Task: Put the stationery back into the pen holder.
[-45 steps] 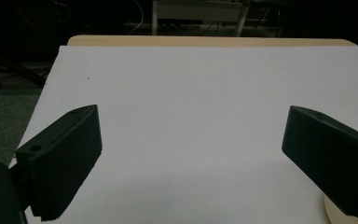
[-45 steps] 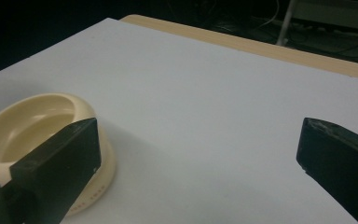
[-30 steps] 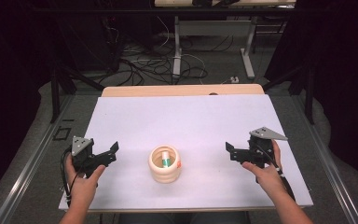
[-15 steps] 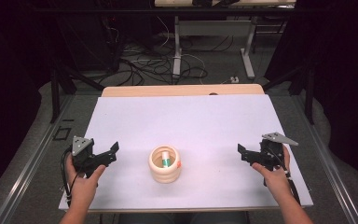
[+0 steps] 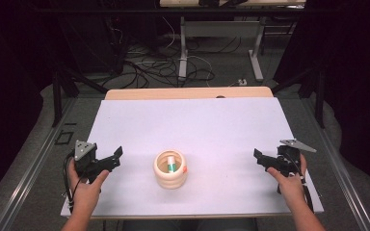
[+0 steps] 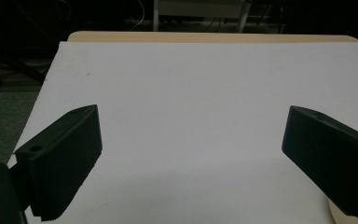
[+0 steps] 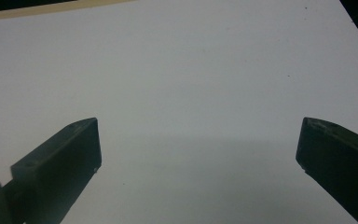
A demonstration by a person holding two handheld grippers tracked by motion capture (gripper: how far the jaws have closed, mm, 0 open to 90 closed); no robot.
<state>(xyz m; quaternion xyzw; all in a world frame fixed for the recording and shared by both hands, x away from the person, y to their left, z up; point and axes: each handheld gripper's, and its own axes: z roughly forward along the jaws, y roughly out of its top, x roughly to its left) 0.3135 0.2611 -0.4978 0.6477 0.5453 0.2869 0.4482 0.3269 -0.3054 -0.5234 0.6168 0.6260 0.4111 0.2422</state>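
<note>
Wooden ringed cup (image 5: 170,169) between two wide-spread grippers.

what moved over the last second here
The right hand-held gripper pulled back toward the table's right near edge, away from the cream ribbed wooden cup, with its jaws open and empty. The left hand-held gripper stayed where it was, also open. The cup, with a green-and-white tube inside, has not moved on the white table sheet.
</note>
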